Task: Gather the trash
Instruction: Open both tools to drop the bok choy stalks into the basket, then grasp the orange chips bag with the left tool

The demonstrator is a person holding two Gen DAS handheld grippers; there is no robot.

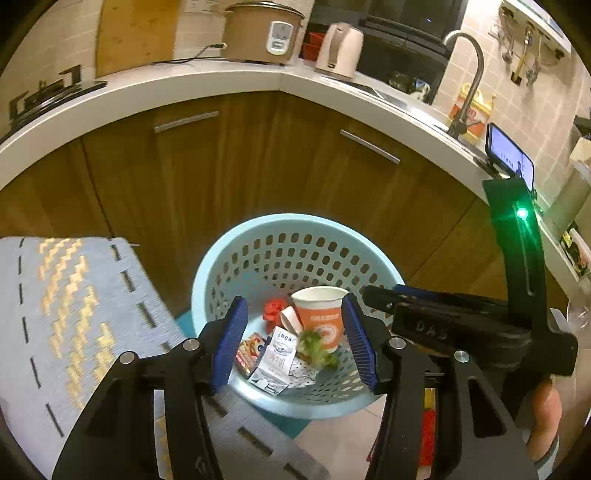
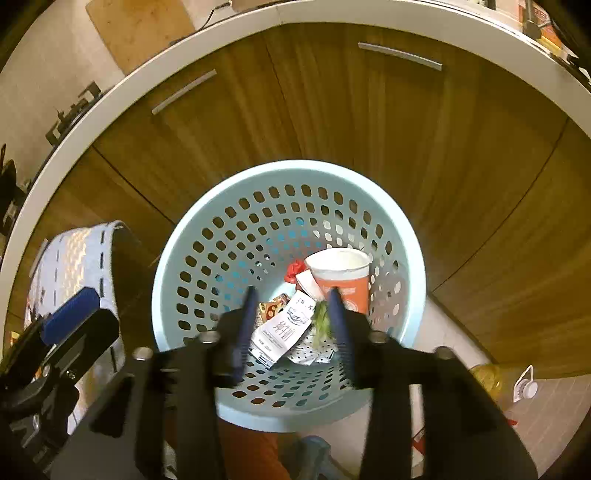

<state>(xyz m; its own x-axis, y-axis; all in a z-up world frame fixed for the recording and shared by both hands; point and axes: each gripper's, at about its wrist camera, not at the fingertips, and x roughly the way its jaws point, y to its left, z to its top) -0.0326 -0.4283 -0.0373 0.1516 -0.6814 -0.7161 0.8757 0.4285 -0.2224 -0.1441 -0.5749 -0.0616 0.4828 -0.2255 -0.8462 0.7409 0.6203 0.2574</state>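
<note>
A light blue perforated basket [image 1: 236, 258] [image 2: 207, 236] stands on the floor before the wooden cabinets. Inside lie an orange paper cup [image 1: 325, 314] [image 2: 343, 277], a white milk carton [image 1: 275, 363] [image 2: 284, 328], a red wrapper [image 1: 273, 308] [image 2: 294, 269], a snack box [image 1: 251, 350] and a blurred green scrap [image 1: 314, 347] [image 2: 322, 319]. My left gripper [image 1: 295, 339] is open and empty above the basket. My right gripper [image 2: 291, 325] is open and empty above it too; the green scrap shows between its fingers, apart from them. The right gripper's body also shows in the left wrist view [image 1: 461, 317].
A table with a blue and gold woven cloth [image 1: 62, 310] [image 2: 74, 258] stands left of the basket. The white counter [image 1: 207, 85] carries a rice cooker [image 1: 258, 33], kettle [image 1: 338, 50] and faucet [image 1: 469, 74]. A bottle [image 2: 517, 384] lies on the floor at right.
</note>
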